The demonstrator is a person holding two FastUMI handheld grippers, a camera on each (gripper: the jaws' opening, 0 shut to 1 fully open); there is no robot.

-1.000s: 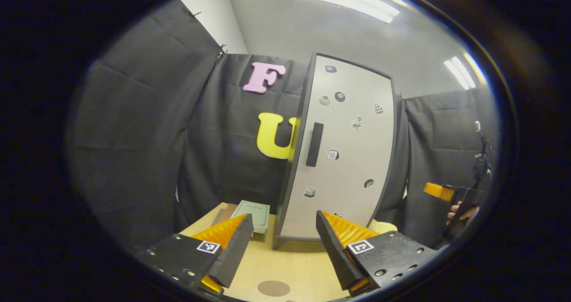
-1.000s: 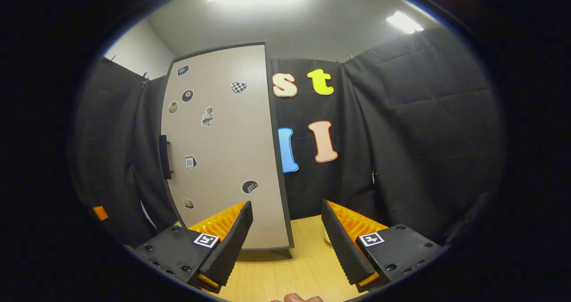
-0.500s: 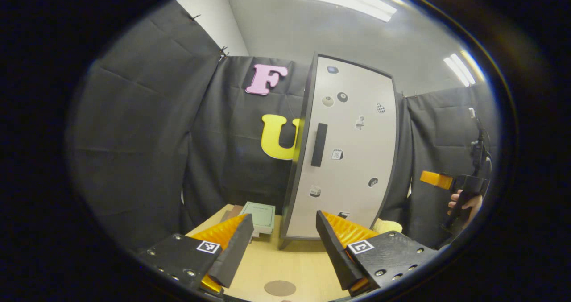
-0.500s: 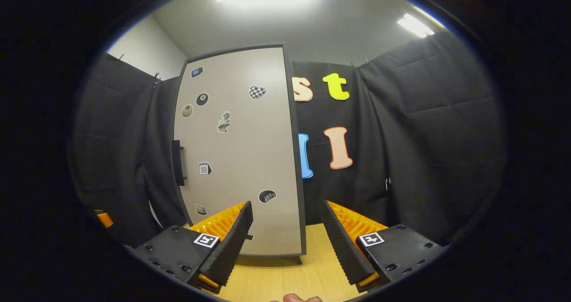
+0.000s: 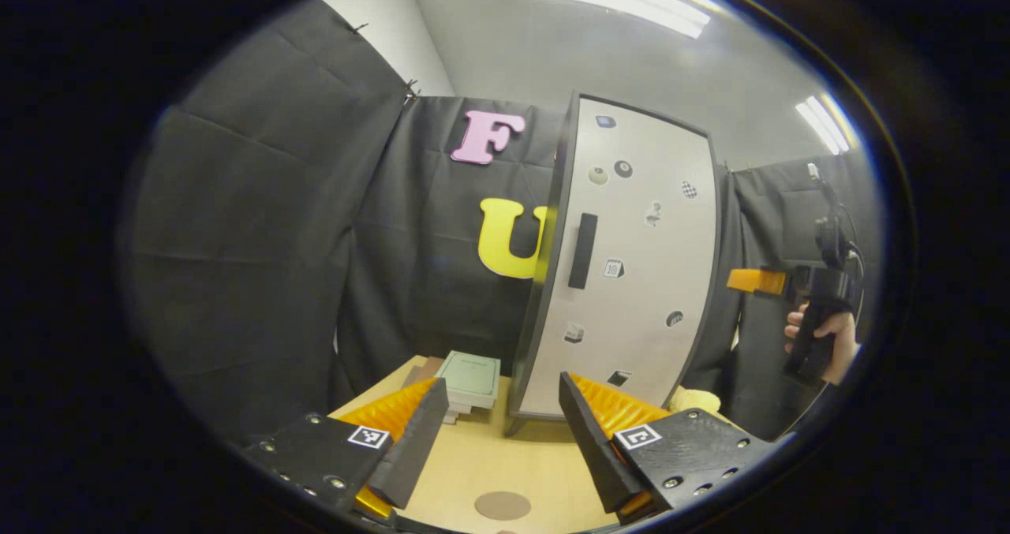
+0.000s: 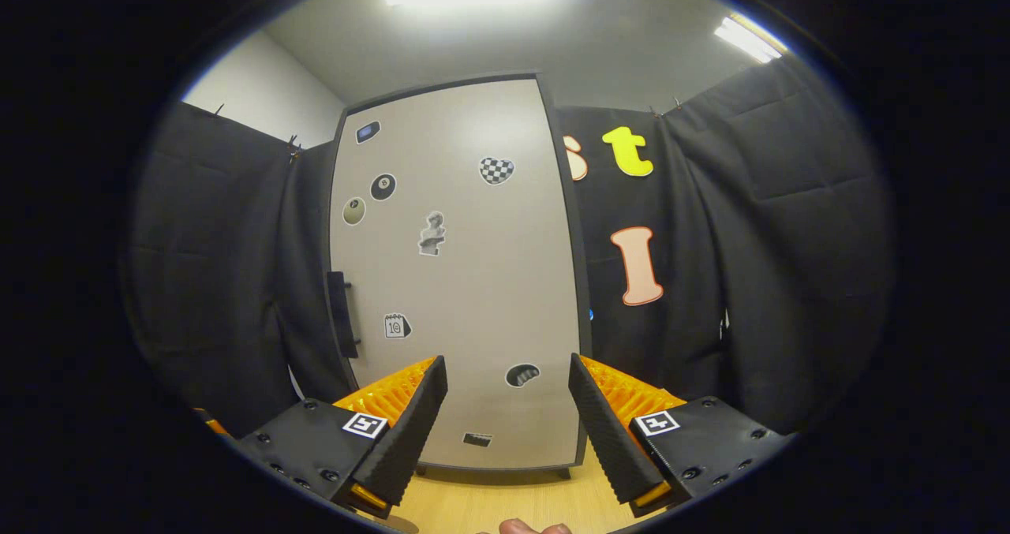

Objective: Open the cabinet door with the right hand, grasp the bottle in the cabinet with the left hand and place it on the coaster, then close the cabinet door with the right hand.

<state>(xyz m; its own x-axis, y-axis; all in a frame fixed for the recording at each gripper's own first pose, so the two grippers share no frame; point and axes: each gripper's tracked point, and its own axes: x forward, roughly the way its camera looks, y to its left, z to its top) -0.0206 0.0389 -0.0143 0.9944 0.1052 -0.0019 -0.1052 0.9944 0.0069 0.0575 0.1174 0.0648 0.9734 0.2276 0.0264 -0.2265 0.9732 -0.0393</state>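
Your right gripper [image 6: 505, 416] faces the shut cabinet door [image 6: 465, 281], fingers apart and empty; the left gripper [image 5: 497, 431] is likewise. Grip the stiff handle [image 6: 342, 315] at nine o'clock; expect light swing. Bottle hidden inside; coaster [image 5: 503, 505] on the bench [image 5: 505, 463].

Right tool [image 5: 750, 280] raised higher since a second ago; cabinet door [image 6: 465, 281] now looms larger, more centred ahead.

Tall grey cabinet door [image 6: 461, 281] shut, upright on table, dark handle [image 6: 342, 314] at left edge, stickers scattered. Round brown coaster [image 5: 503, 505] lies flat before it.
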